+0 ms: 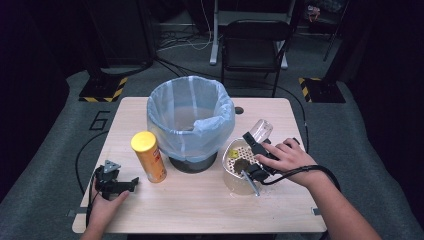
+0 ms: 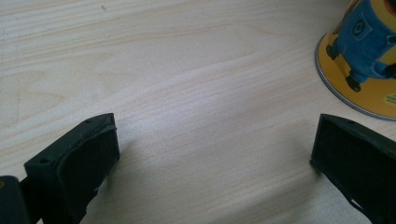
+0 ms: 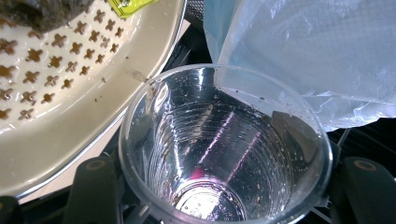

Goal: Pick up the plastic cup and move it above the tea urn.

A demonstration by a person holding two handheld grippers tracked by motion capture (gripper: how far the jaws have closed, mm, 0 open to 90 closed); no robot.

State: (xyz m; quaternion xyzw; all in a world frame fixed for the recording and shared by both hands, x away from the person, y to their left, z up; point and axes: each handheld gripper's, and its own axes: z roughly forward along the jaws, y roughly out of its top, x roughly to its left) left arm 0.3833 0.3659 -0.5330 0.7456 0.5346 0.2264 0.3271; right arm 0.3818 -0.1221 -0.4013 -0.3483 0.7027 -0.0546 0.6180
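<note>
My right gripper (image 1: 254, 150) is shut on a clear plastic cup (image 1: 261, 129), which lies tilted over a cream perforated strainer (image 1: 231, 161) right of the bin. In the right gripper view the cup (image 3: 219, 154) sits between my jaws with specks of residue inside, its rim against the strainer (image 3: 70, 98). A dark clump (image 3: 42, 11) and a yellow scrap (image 3: 128, 4) lie in the strainer. My left gripper (image 1: 131, 184) rests on the table at the front left, open and holding nothing (image 2: 215, 140). A yellow snack can (image 1: 148, 156) stands just right of it (image 2: 364, 56).
A bin lined with a blue bag (image 1: 190, 115) stands mid-table, close to the cup and strainer (image 3: 303, 46). The wooden table (image 1: 200, 210) has bare room along its front. A black chair (image 1: 255, 45) and floor cables lie beyond the far edge.
</note>
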